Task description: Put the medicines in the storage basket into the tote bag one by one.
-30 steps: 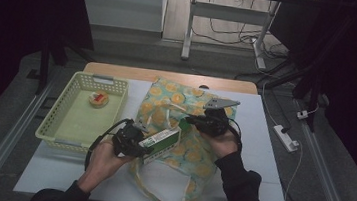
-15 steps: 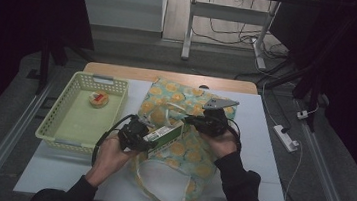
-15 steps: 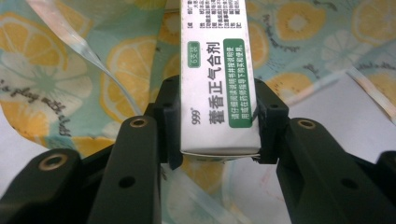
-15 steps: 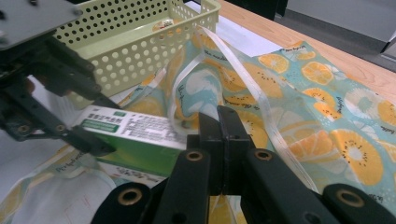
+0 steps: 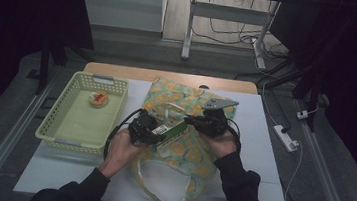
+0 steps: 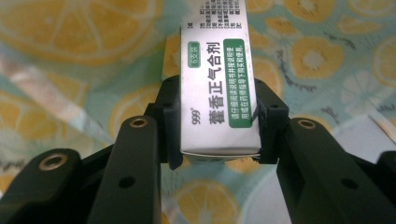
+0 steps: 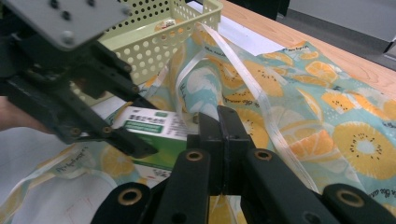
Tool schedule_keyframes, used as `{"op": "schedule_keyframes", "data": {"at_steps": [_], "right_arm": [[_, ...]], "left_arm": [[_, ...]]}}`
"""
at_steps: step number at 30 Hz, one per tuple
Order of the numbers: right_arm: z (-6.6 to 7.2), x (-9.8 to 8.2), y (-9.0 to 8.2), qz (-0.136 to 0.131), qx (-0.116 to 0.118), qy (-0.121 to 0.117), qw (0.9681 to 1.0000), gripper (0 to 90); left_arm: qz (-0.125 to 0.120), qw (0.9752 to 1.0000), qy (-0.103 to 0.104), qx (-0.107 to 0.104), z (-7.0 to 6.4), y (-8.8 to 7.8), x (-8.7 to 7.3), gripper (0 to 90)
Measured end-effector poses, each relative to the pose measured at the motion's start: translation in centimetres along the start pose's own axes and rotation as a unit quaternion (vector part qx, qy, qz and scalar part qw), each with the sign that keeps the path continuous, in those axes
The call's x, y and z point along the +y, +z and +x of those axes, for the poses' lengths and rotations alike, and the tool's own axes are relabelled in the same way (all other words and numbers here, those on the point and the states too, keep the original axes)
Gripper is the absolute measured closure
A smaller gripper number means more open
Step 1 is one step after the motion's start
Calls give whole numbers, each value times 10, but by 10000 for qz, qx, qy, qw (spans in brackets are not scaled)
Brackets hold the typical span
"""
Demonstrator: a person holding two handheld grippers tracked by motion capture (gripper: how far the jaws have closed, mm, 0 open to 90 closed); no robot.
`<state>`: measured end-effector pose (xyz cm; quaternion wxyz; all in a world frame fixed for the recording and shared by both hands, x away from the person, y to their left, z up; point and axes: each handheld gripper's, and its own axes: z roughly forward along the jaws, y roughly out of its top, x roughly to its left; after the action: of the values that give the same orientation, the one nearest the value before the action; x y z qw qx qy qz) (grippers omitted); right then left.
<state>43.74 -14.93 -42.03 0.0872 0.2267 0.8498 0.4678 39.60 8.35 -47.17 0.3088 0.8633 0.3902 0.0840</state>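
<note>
A cloth bag point(image 5: 189, 149) printed with orange slices lies flat on the white table top. My left gripper point(image 5: 159, 128) is shut on a white-and-green medicine box point(image 5: 173, 128); its pads point(image 6: 170, 100) press both long sides of the box point(image 6: 217, 70), which hangs just above the cloth. My right gripper point(image 5: 193, 120) faces it from the right, jaws shut on the bag's rim point(image 7: 201, 91) beside a white strap point(image 7: 243, 70). From there, the box point(image 7: 154, 128) and the left gripper point(image 7: 116, 135) show close at left.
A pale green perforated basket point(image 5: 58, 123) stands left of the bag and holds a small round red-and-white item point(image 5: 98, 99). The table's wooden far edge point(image 5: 169, 77) lies beyond the bag. A power strip point(image 5: 285, 138) lies on the floor at right.
My left gripper has carried the box to the right, over the bag and closer to the right gripper. The right gripper has stayed where it was.
</note>
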Motion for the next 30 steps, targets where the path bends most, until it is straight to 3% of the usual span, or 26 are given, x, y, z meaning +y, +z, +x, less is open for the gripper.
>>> {"op": "schedule_keyframes", "data": {"at_steps": [14, 22, 30], "right_arm": [[-1, -1, 1, 24, -1, 11, 10000, 895], [0, 0, 0, 16, 10, 4, 10000, 895], [-2, -1, 0, 32, -17, 2, 10000, 894]], "left_arm": [[-242, 9995, -124, 128, 11, 13, 14, 616], [-397, 9984, -181, 364, 21, 18, 18, 615], [-433, 9985, -137, 300, 22, 18, 17, 586]]}}
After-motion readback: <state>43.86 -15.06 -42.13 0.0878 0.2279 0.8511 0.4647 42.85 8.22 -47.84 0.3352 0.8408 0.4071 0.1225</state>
